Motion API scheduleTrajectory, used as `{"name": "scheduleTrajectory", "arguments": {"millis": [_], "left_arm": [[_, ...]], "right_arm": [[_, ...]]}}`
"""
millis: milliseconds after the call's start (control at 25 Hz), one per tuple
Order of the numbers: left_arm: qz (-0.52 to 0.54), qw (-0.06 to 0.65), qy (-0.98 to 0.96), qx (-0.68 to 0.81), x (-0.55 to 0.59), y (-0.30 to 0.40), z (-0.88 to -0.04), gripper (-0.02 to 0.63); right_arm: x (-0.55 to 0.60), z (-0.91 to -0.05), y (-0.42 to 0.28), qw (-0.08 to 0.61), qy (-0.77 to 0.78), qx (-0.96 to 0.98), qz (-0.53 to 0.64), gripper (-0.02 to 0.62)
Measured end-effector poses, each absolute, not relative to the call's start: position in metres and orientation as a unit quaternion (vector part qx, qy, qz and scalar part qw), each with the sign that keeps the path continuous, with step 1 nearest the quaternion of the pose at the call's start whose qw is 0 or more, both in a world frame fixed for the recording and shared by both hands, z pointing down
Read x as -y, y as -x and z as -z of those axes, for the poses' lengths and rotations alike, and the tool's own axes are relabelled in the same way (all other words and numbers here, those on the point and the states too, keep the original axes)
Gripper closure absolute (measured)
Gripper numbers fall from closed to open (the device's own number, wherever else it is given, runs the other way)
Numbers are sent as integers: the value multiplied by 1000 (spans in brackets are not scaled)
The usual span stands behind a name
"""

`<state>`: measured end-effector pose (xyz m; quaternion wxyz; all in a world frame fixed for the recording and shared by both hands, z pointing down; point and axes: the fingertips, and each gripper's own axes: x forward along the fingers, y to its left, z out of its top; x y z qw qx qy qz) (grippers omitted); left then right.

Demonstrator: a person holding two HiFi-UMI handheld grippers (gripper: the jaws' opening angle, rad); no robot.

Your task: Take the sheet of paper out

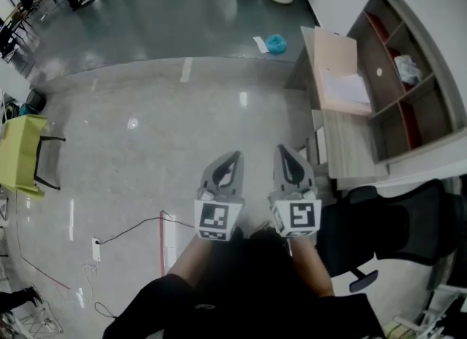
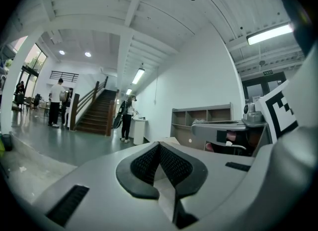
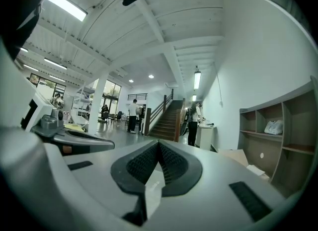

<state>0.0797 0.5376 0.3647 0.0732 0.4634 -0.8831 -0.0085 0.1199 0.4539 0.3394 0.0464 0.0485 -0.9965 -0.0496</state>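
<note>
Head view: judged barely begun, with the white sheet of paper point(image 1: 352, 90) lying untouched on the light wooden table point(image 1: 343, 148) at right, beside or partly under a tan flat cardboard cover point(image 1: 330, 53), which of the two not clear. Reaching, gripping and drawing the sheet out all left to do. Left hand-held gripper point(image 1: 235, 157) and right hand-held gripper point(image 1: 284, 152) side by side ahead of the body over the grey polished floor point(image 1: 146, 126), well apart from the sheet, forearms stretched forward. Left gripper view: ribbed black pads point(image 2: 146, 163) closed tip to tip, nothing between them, aimed roughly level across the hall. Right gripper view: likewise closed and empty, aimed level, the open wooden shelf unit point(image 3: 263, 145) off to the right.
</note>
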Motion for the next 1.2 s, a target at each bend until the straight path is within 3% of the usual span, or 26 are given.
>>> {"name": "scheduleTrajectory", "arguments": {"millis": [600,1200], "left_arm": [[0,99,-497,862,-498,-30,-393,563],[-33,125,-571,811,-278,64,-403,563]], "right_arm": [[-402,-362,-89,69,-104,991,44,580],[-192,-368,-1,83,-169,982,25,580]]}}
